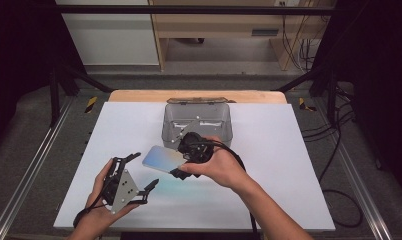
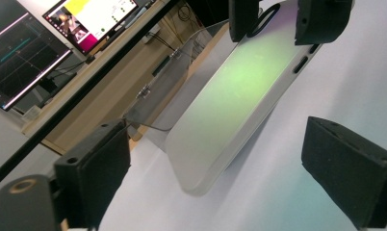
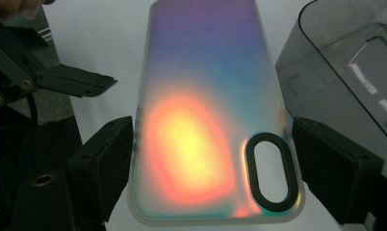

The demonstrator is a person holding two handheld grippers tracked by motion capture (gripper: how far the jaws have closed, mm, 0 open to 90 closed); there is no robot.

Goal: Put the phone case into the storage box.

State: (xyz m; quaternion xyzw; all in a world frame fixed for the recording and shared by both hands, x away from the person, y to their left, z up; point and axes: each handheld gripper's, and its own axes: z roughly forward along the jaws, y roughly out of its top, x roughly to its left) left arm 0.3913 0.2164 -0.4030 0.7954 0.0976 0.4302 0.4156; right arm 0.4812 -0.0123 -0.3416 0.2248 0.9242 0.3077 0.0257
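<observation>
An iridescent phone case (image 1: 161,158) hangs just above the white table sheet (image 1: 279,170), a little left of centre. My right gripper (image 1: 179,160) is shut on its camera-hole end, with one pad pressed against each long edge (image 3: 220,168). The case (image 3: 206,91) glows orange, blue and purple in the right gripper view. My left gripper (image 1: 145,170) stands open at the front left. The free end of the case (image 2: 230,101) reaches in between its jaws (image 2: 223,171), and the pads stay clear of it.
A grey see-through bin (image 1: 169,127) stands at the back centre, just behind my right hand, with small parts inside and a lid hinged behind it. Its wall (image 3: 336,57) is close beside the case. The white sheet has free room to the right and far left.
</observation>
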